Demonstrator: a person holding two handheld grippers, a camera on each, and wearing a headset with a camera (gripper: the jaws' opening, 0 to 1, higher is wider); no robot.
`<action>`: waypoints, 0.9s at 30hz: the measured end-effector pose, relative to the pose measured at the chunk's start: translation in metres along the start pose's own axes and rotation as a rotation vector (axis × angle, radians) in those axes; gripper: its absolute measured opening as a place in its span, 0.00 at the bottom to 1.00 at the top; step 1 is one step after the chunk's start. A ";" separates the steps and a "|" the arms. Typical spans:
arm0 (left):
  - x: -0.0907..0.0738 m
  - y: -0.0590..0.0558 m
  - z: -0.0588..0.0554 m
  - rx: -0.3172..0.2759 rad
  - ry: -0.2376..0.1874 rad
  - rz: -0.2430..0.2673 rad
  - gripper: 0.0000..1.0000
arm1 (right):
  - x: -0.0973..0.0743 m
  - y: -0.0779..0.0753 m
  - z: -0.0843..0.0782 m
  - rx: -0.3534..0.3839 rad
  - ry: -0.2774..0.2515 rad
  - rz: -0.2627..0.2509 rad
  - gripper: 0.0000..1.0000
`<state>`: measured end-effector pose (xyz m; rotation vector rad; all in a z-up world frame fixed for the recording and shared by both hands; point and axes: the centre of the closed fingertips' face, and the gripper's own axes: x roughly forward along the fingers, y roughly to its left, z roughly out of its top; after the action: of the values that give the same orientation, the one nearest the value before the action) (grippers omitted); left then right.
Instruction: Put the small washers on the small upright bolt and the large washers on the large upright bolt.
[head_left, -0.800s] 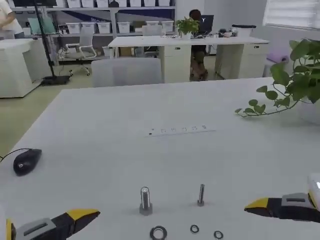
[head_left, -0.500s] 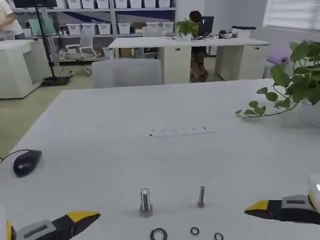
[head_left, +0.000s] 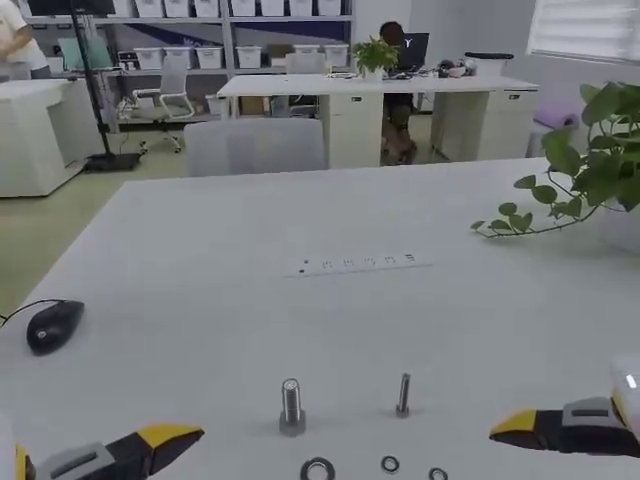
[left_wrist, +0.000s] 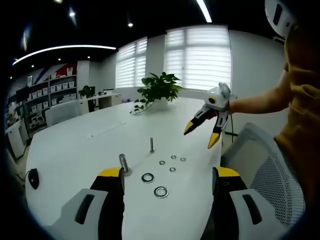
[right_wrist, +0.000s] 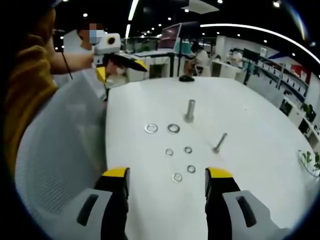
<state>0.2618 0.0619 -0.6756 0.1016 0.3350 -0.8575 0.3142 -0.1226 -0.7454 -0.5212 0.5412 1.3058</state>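
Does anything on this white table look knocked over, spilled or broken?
Nothing stands out. The large steel bolt and the thin small bolt both stand upright on the white table. The silver ring washers lie flat and loose near them, none on a bolt yet.

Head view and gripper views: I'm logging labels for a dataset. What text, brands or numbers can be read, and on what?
None can be read.
Marks on the strip in the table: too blurred to read.
Any labels on the shelf bins: too small to read.
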 end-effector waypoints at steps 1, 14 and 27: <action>0.000 0.000 0.000 0.000 0.000 0.000 0.71 | 0.000 0.000 0.000 0.000 0.003 0.001 0.61; 0.001 0.001 -0.004 -0.008 -0.002 0.002 0.71 | 0.008 -0.011 -0.011 -0.030 0.099 0.019 0.53; 0.006 -0.002 -0.004 -0.017 0.004 0.001 0.71 | 0.022 -0.016 -0.022 -0.073 0.212 0.076 0.49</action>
<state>0.2632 0.0576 -0.6810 0.0875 0.3459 -0.8537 0.3324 -0.1233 -0.7761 -0.7108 0.6956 1.3544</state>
